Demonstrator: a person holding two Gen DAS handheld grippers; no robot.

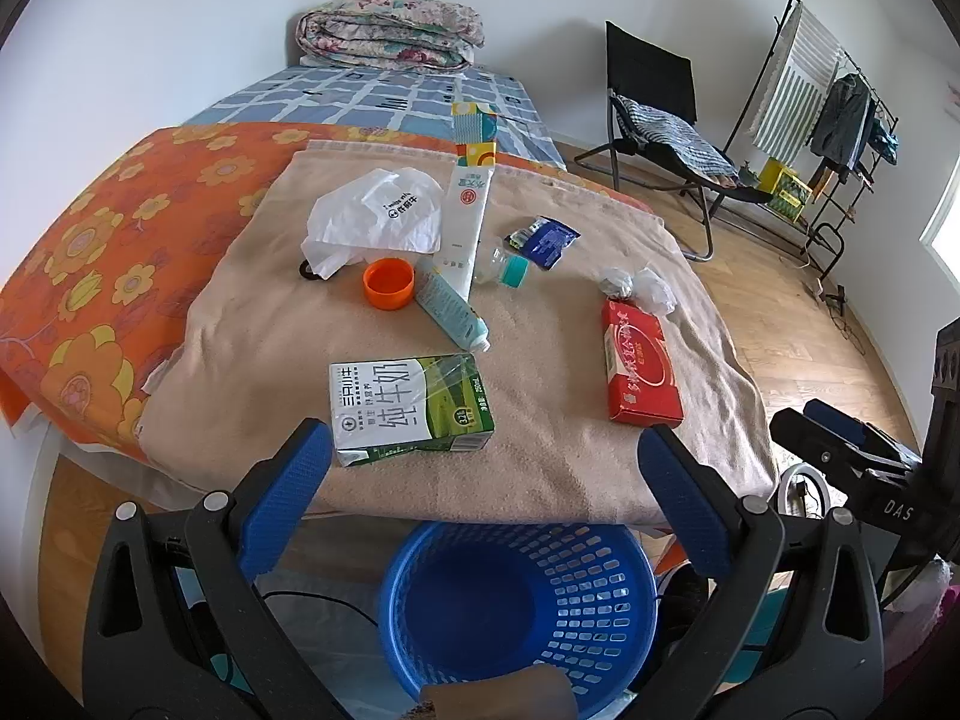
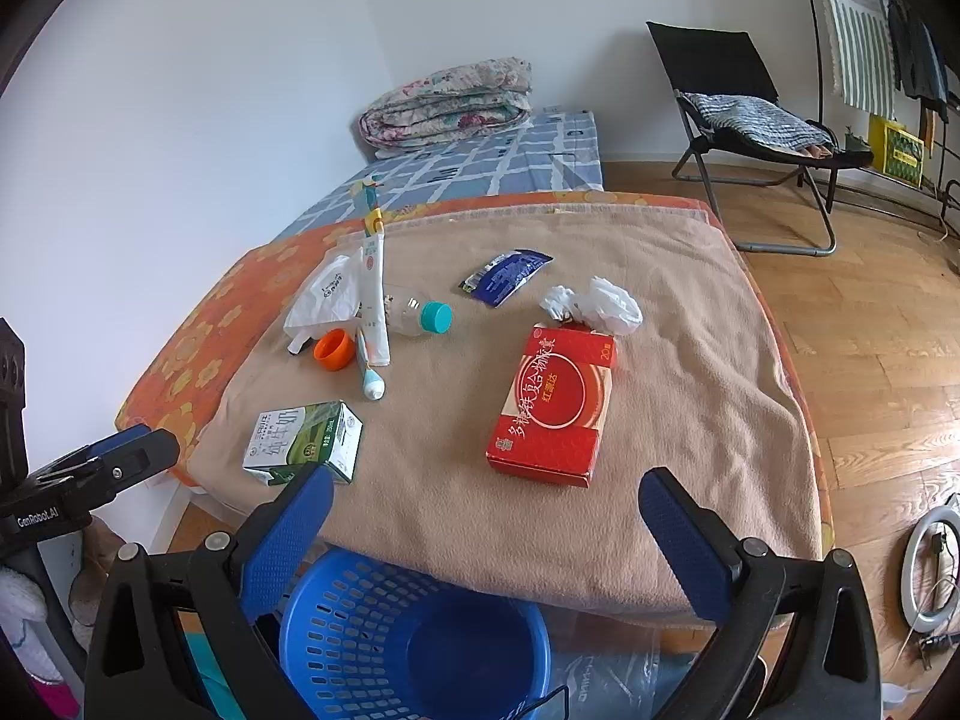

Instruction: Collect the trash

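Observation:
Trash lies on a beige blanket (image 1: 558, 372) on the bed: a green-and-white milk carton (image 1: 411, 408) (image 2: 306, 441), a red box (image 1: 639, 363) (image 2: 555, 405), an orange cap (image 1: 389, 282) (image 2: 333, 348), a tube (image 1: 453, 312), a long white box (image 1: 465, 222), a clear bottle with a teal cap (image 2: 420, 315), a white plastic bag (image 1: 372, 219), a blue wrapper (image 1: 546, 240) (image 2: 504, 276) and crumpled white tissue (image 1: 639, 288) (image 2: 591, 303). A blue basket (image 1: 516, 606) (image 2: 414, 636) stands below the bed's near edge. My left gripper (image 1: 486, 462) is open and empty above it. My right gripper (image 2: 486, 504) is open and empty.
A folded floral quilt (image 1: 390, 33) lies at the bed's far end. A black folding chair (image 1: 660, 120) and a clothes rack (image 1: 834, 108) stand on the wooden floor to the right. A white ring light (image 2: 933, 564) lies on the floor.

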